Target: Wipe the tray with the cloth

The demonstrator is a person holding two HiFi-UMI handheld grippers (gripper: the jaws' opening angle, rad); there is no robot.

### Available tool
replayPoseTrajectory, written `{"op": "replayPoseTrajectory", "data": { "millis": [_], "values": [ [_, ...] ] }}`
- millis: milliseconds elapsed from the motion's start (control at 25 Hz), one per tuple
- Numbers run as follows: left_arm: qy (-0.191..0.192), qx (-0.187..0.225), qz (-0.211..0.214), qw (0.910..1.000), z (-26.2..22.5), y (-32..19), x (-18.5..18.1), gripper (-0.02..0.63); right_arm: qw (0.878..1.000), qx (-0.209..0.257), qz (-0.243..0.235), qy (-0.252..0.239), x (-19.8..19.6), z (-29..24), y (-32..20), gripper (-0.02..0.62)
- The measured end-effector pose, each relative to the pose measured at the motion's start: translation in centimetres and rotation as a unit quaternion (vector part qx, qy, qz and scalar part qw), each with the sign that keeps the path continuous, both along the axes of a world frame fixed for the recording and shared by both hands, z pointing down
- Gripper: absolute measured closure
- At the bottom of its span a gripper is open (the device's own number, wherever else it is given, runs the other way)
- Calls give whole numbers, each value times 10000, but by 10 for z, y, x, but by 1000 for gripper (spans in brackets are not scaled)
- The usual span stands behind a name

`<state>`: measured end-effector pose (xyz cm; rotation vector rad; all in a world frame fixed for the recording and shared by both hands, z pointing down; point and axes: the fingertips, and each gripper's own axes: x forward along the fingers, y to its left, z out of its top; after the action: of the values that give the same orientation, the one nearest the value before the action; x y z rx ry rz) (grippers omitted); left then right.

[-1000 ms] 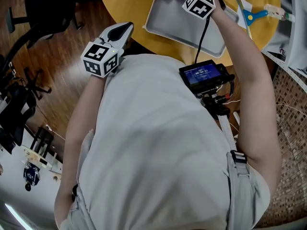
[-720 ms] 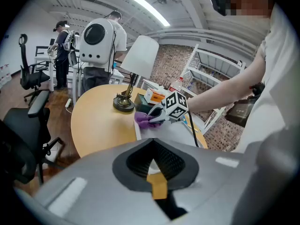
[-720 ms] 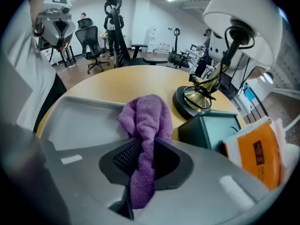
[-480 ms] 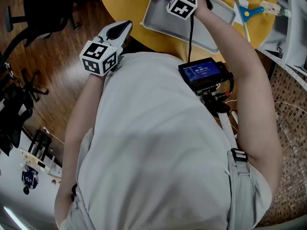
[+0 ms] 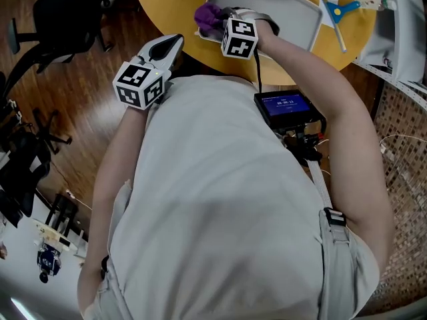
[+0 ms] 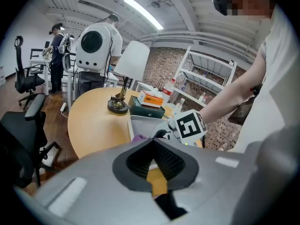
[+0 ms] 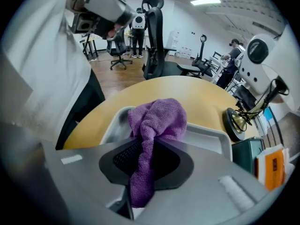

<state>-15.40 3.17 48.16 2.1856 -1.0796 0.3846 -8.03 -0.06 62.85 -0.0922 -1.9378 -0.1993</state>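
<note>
Looking down over our pale grey shirt (image 5: pixel 213 199), we see a small screen (image 5: pixel 285 105) strapped to the chest at one o'clock, its blue display lit. Nearest of the tools, the left gripper (image 5: pixel 175 40) hangs off the table edge at eleven o'clock, above the wooden floor (image 5: pixel 80 99). Its own view shows the jaw tips pressed together with nothing between them. Just beyond, at twelve o'clock, the right gripper (image 5: pixel 220 20) tilts steeply down and is clamped tight on the purple cloth (image 5: pixel 208 15). One fold runs down between the pads while the bunched rest bulges out past the tips. That bunch lies over the rim of the grey tray (image 5: pixel 287 15) at the tray's eight o'clock corner in the head view. The tray rests on a round yellow table (image 5: pixel 173 2), its bare bottom stretching away towards one o'clock. At two o'clock a blue-handled tool (image 5: pixel 343 9) lies just beside the tray. Farther across the table, the left gripper view shows a brass-footed lamp (image 6: pixel 132 60) with a white shade. Just beside it stands a dark green box (image 6: pixel 146 110) carrying an orange-and-white carton (image 6: pixel 151 98). Farthest off, we make out black office chairs (image 7: pixel 154 32), a white round-headed robot (image 6: pixel 96 46) and standing people (image 6: pixel 57 55).
</note>
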Motion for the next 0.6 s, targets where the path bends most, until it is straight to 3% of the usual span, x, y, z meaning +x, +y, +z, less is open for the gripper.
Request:
{"op": "replayPoseTrajectory", "data": {
  "millis": [160,320,600],
  "values": [
    [-21,68,131,9999,-6,7,9,606,9996,-197,-171,-135,3,-3,35,529],
    [-72,219,426,9988,-25,22,37,606,9990,-143,50,-420,27,-21,53,529],
    [-87,255,860,9959,-28,4,53,606,9972,-403,453,-432,53,-20,48,528]
  ]
}}
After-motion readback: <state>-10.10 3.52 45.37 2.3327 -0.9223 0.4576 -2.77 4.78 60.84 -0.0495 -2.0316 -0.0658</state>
